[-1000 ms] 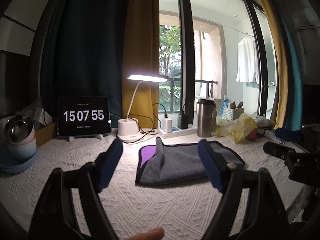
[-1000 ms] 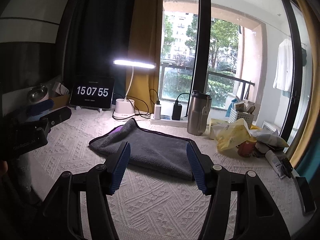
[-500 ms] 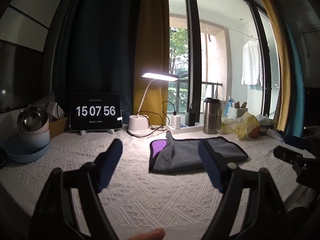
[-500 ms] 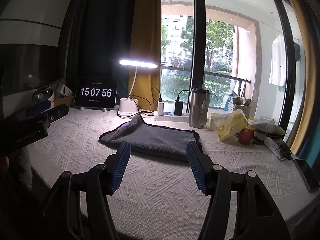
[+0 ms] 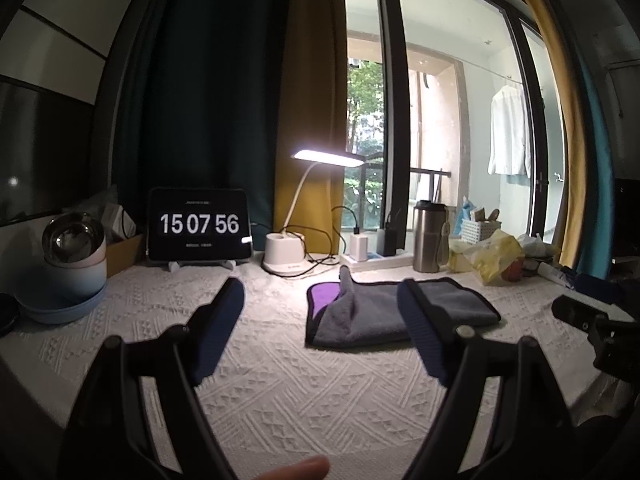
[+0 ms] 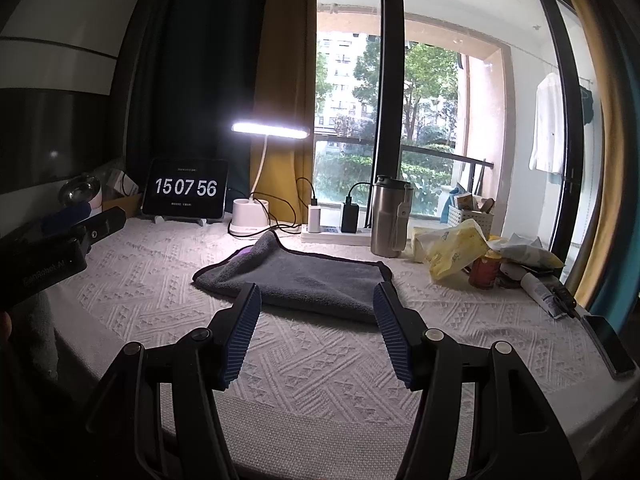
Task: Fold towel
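Observation:
A grey towel (image 5: pixel 384 314) with a purple inner side lies folded on the white textured cloth; its far left corner is bunched up and a purple patch shows. It also shows in the right wrist view (image 6: pixel 308 278). My left gripper (image 5: pixel 320 332) is open and empty, held back from the towel near the front of the table. My right gripper (image 6: pixel 316 332) is open and empty, just in front of the towel's near edge. Each gripper shows at the edge of the other's view.
Along the back stand a clock tablet (image 5: pixel 199 225), a lit desk lamp (image 5: pixel 284 254), a power strip with chargers (image 6: pixel 336 234) and a steel tumbler (image 6: pixel 390 218). Stacked bowls (image 5: pixel 70 264) are at the left. Yellow bags, a can and a tube (image 6: pixel 480 256) clutter the right.
Both grippers have pulled back and away from the towel, which now looks smaller and farther off. Both stay open. The towel has not moved.

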